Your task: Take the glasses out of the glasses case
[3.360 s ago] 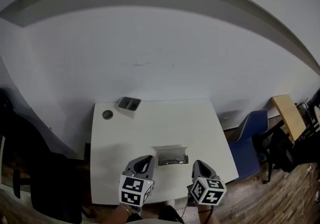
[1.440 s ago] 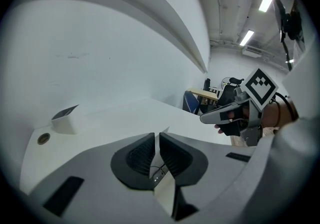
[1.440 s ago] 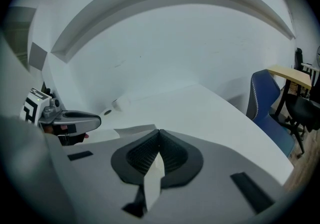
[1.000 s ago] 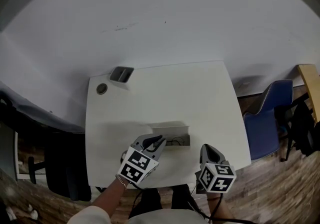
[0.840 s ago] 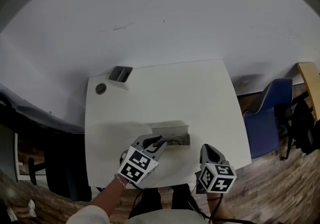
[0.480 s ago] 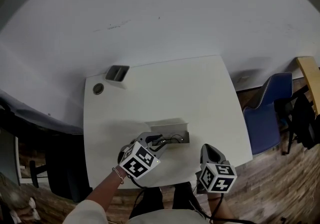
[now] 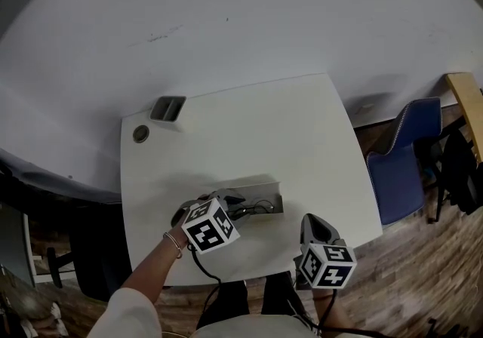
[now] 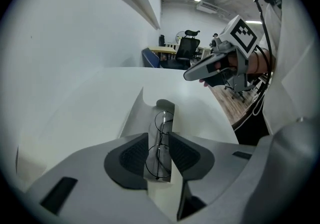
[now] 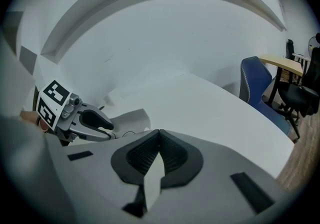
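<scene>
The left gripper [image 7: 232, 201] is pointing down at the left end of the open case [image 7: 278, 201], and its jaws have just been opening. The glasses [image 7: 258, 209] are lying in the case at its tips. The right gripper [image 7: 309, 222] is hovering by the table's [image 7: 249, 133] front edge, apart from the case. A tray [image 7: 167, 109] and a disc [image 7: 140, 133] are sitting at the far left corner. A chair [image 7: 396, 163] is standing just beside the table's right edge.

Dim, greyish fisheye pictures with dark rounded corners, soft shadows and strongly curved edges
</scene>
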The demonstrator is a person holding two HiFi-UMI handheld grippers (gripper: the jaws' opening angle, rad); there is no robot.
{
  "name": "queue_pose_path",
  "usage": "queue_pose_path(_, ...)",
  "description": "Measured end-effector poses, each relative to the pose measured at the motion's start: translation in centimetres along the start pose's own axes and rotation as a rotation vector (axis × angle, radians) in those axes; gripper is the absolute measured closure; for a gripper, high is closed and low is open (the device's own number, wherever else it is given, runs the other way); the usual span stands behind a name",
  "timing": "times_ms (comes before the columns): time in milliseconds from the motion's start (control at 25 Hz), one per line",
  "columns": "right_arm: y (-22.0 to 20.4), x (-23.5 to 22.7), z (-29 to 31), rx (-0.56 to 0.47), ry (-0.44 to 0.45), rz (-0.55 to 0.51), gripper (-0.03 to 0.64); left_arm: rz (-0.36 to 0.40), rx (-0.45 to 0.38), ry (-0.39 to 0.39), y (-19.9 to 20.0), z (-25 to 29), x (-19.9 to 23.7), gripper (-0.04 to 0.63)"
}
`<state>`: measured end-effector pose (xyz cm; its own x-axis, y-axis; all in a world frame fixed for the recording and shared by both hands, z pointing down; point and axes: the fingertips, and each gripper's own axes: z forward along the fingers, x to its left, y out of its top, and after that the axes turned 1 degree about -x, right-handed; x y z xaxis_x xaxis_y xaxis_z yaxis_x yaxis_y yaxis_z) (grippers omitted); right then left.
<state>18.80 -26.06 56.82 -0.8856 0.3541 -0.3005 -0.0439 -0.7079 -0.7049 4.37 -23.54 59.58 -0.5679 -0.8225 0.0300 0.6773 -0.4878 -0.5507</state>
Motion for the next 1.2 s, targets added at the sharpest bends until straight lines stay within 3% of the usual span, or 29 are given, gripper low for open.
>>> queue_pose_path(240, -0.2, 0.0, 0.5, 0.012, 0.005, 0.002, 0.584, 0.093, 0.083, -0.052, -0.1, 1.2, -0.6, 0.480)
queue_pose_path(480, -0.2, -0.1, 0.9, 0.017, 0.011, 0.007, 0.584, 0.134, 0.171, -0.132, -0.1, 2.0, -1.0, 0.480)
queue_pose_path(880, -0.5, -0.8, 1.1, 0.029, 0.012, 0.020, 0.584, 0.140, 0.223, -0.166, -0.5, 2.8, -0.8, 0.499)
queue_pose_path(1200, -0.6, -1.0, 1.3, 0.034, 0.020, 0.024, 0.584, 0.098, 0.257, -0.245, -0.5, 3.1, -0.9, 0.526)
